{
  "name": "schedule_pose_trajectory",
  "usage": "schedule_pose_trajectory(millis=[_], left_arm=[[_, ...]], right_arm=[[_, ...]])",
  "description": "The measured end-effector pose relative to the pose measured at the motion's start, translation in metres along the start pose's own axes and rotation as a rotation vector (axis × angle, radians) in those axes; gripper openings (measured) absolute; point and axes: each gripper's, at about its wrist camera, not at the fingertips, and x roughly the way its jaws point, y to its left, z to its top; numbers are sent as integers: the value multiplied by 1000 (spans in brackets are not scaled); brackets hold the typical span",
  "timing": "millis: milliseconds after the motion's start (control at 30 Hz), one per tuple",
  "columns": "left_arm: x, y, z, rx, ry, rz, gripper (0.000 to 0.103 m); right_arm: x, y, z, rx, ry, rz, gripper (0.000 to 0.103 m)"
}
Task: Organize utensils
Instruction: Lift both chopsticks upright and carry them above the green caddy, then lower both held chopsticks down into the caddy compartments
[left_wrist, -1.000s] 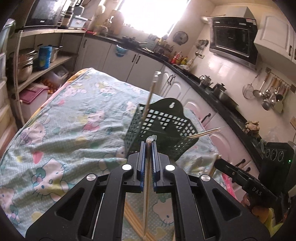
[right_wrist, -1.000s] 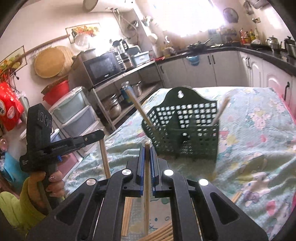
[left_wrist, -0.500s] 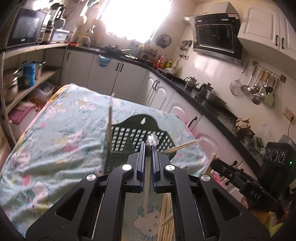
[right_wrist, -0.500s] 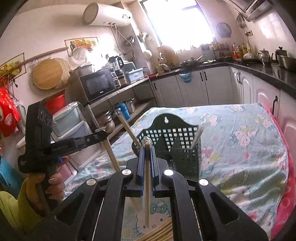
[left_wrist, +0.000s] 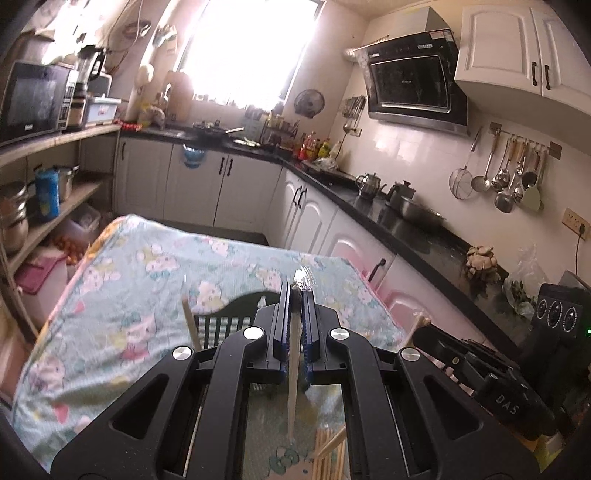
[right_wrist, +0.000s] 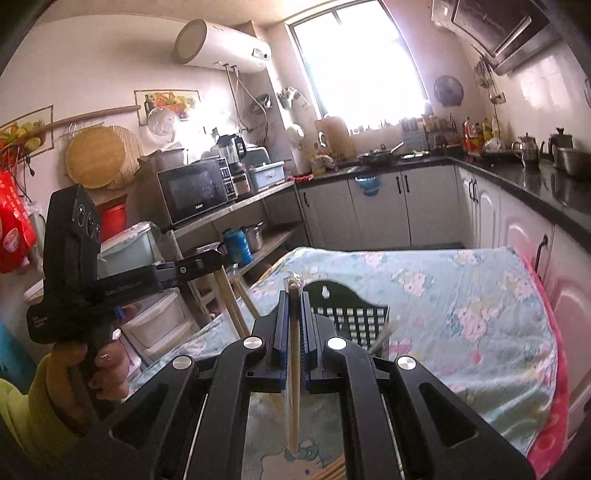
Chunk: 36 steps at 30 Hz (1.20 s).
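Observation:
My left gripper (left_wrist: 294, 295) is shut on a wrapped wooden chopstick (left_wrist: 293, 384) that hangs down between the jaws. My right gripper (right_wrist: 293, 301) is shut on another wooden chopstick (right_wrist: 293, 376), held the same way. A dark green slotted utensil basket (right_wrist: 354, 310) stands on the table beyond and below both grippers; in the left wrist view (left_wrist: 236, 314) only its top shows behind the gripper. Chopsticks stand in the basket: one at its left (left_wrist: 190, 321) and one at its right (right_wrist: 384, 334). Loose chopsticks (left_wrist: 327, 450) lie on the table under the grippers.
The table carries a light green cartoon-print cloth (left_wrist: 140, 280). White cabinets with a black counter (left_wrist: 391, 221) run along the right. Open shelves with a microwave (right_wrist: 195, 190) and pots stand to the left. The other gripper shows at each view's side (left_wrist: 491, 376).
Both grippers have risen and tilted up with their chopsticks. The basket has dropped lower in both views and is now partly hidden behind the grippers.

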Motion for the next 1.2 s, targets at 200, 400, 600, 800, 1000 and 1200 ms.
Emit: schedule_pose_trajectory(millis=[200, 400, 600, 800, 1000, 1200], left_arm=[[5, -9, 22, 43, -52, 29, 1], [12, -19, 41, 82, -94, 50, 1], [18, -23, 51, 100, -125, 68, 1], [28, -28, 57, 111, -152, 90, 1], [42, -26, 55, 120, -157, 109, 1], [58, -17, 44, 108, -142, 126, 1]], right_arm=[[1, -1, 24, -30, -59, -46, 6], [6, -7, 46, -49, -112, -88, 6], [13, -11, 64, -73, -158, -133, 6], [22, -16, 76, -77, -186, -156, 6], [32, -25, 82, -85, -216, -195, 6], [44, -42, 77, -61, -221, -210, 6]])
